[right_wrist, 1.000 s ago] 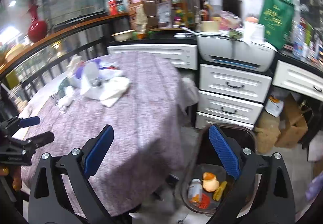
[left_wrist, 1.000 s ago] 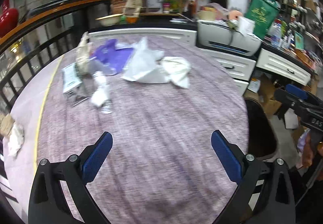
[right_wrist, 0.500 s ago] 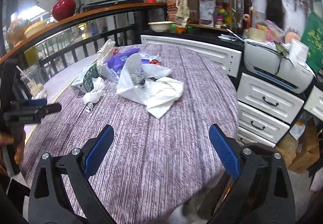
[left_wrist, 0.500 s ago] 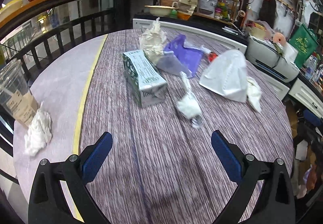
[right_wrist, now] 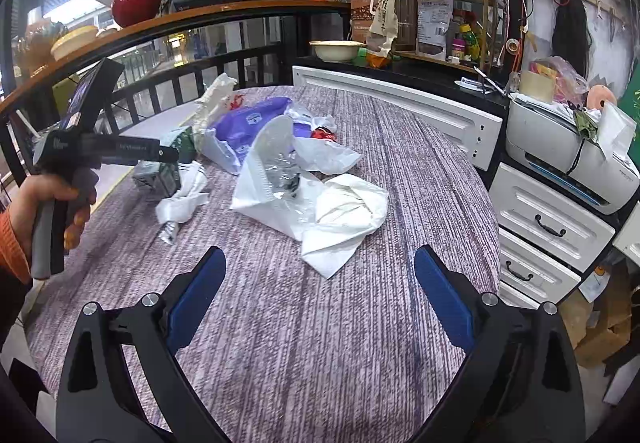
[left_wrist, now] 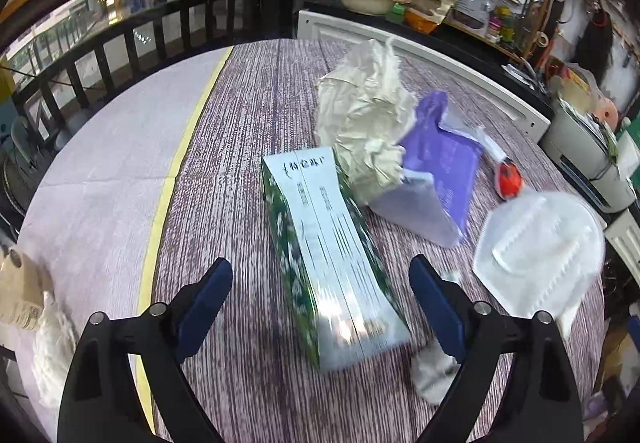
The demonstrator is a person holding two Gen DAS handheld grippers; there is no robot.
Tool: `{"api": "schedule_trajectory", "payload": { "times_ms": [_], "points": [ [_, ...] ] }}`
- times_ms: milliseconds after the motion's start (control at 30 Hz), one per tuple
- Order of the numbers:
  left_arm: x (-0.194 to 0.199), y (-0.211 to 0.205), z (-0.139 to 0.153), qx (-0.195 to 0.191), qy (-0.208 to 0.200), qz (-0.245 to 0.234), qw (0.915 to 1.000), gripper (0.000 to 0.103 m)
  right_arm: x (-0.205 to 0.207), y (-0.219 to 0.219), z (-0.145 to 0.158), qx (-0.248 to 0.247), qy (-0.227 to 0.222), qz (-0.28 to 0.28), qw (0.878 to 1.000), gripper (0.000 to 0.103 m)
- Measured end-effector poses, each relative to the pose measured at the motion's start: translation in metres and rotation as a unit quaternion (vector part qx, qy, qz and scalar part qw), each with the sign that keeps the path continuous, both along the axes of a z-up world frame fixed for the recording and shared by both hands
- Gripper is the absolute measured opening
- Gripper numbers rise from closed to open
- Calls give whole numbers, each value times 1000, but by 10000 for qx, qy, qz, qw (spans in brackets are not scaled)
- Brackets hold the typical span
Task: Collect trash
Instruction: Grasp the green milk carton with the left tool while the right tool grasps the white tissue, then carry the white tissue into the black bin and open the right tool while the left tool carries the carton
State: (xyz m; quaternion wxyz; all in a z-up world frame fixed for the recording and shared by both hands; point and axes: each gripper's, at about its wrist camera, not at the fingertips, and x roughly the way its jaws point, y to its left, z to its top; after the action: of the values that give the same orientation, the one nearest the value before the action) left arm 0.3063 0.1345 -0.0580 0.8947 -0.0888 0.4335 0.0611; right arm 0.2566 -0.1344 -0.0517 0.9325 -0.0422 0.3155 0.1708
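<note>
Left claw point(left_wrist: 320, 291) closing, green box point(left_wrist: 332, 255) between its 2 pads, not touching. Crumpled paper point(left_wrist: 366, 115) and purple bag point(left_wrist: 436, 179) block way just behind box. Right claw point(right_wrist: 320, 291) wide over bare counter point(right_wrist: 304, 343); white bags point(right_wrist: 320, 203) pile ahead.

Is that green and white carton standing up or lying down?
Lying down: the carton rests lengthwise on the table, long face upward.

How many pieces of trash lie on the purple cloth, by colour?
White: 4, namely crumpled paper, mask bag, tissue, folded wrapper
Purple: 1, pouch
Green: 1, box
Red: 1, small wrapper
Total: 7
</note>
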Motion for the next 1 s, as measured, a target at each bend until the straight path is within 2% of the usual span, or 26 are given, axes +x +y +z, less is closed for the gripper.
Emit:
{"api": "schedule_trajectory", "payload": {
  "times_ms": [33,133,267,400,433,467,533,567,633,667,700,767,900,1000],
  "points": [
    [5,2,-2,25,49,30,10000,81,4,0,-2,-26,39,-13,10000,94],
    [16,10,-10,-42,210,78,9997,79,24,0,-5,-165,101,-191,9996,94],
    [23,13,-19,-226,401,52,9989,74,59,3,-16,-98,468,-287,9984,85],
    [21,10,-18,30,333,32,9994,58,87,6,-34,-131,925,-437,9947,80],
    [19,10,-18,65,317,36,9995,53,94,6,-38,-71,1113,-448,9928,77],
    [19,11,-18,92,310,34,9995,52,97,4,-41,1,1227,-454,9914,69],
    [14,14,-18,50,280,20,9996,50,97,6,-40,-70,1195,-445,9918,58],
    [12,16,-17,14,270,34,9996,50,96,8,-40,-120,1185,-389,9921,45],
    [7,19,-17,-57,253,55,9996,50,93,8,-39,-120,1191,-351,9922,35],
    [4,21,-17,-99,236,72,9996,50,91,6,-39,-89,1196,-369,9921,24],
    [2,22,-16,-133,220,94,9996,50,90,4,-38,-45,1201,-351,9921,21],
    [-5,23,-16,-189,199,112,9996,50,85,-2,-34,99,1166,-335,9926,17],
    [-21,26,-13,-430,83,176,9989,50,70,-8,-27,213,1034,-330,9939,14],
    [-32,25,-11,-470,13,174,9987,50,56,-12,-20,201,855,-328,9956,13]
  ]
}}
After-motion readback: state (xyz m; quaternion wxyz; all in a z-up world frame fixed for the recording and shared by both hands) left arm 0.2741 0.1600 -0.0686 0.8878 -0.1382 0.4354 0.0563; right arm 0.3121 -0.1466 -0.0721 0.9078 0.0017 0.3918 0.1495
